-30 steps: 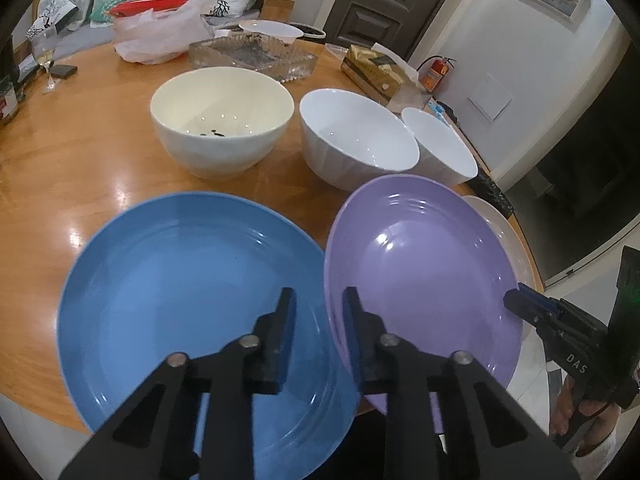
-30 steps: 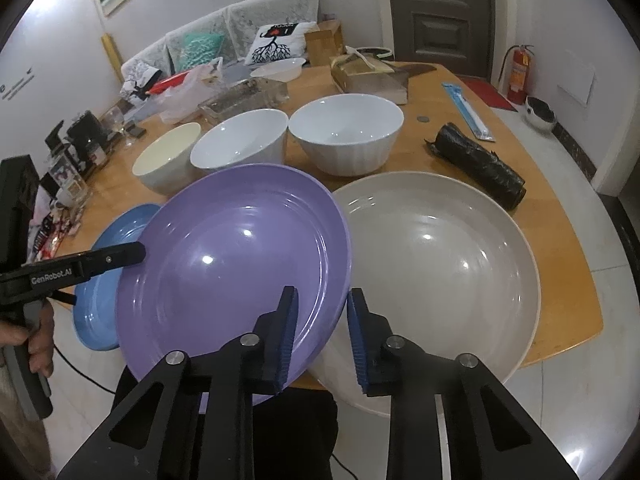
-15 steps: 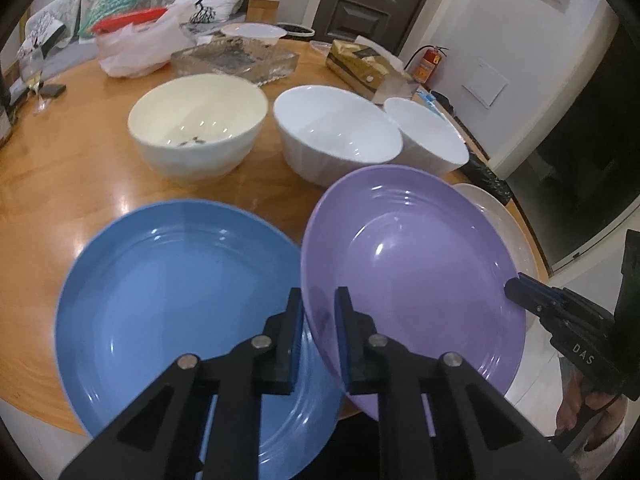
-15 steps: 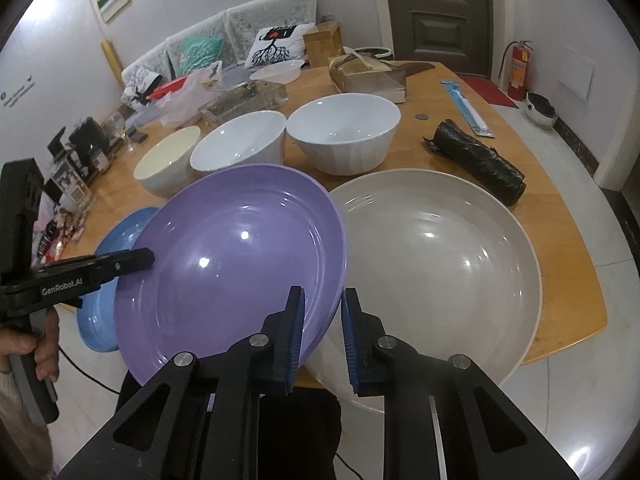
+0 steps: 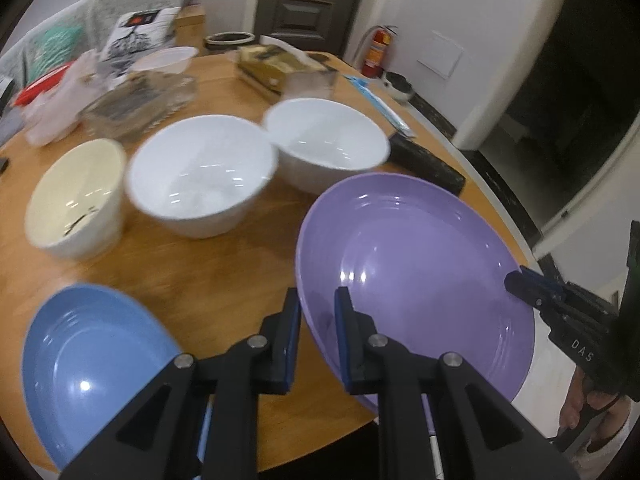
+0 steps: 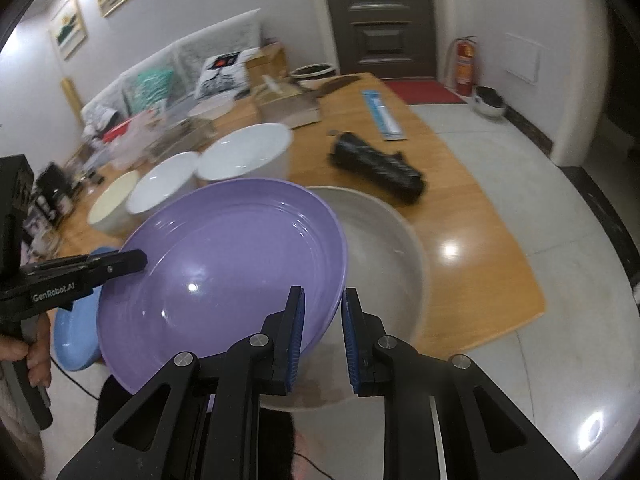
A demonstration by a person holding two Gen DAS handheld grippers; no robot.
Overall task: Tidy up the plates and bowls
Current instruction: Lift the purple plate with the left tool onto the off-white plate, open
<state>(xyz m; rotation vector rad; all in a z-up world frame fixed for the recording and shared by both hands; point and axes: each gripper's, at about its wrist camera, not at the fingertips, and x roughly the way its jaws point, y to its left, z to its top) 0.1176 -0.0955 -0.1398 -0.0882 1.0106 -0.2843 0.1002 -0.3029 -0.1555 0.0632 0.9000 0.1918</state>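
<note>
A purple plate is lifted off the table and held between both grippers. My left gripper is shut on its left rim. My right gripper is shut on its right rim; it also shows in the left wrist view. The purple plate hangs above a large grey plate on the table. A blue plate lies at the front left. A cream bowl and two white bowls stand in a row behind.
The wooden table carries a black roll, a glass tray, a cardboard box, a blue flat packet and clutter at the back left. The table's right edge borders tiled floor.
The purple plate has been lifted and carried to the right, away from the blue plate and over the grey plate. Both grippers moved with it.
</note>
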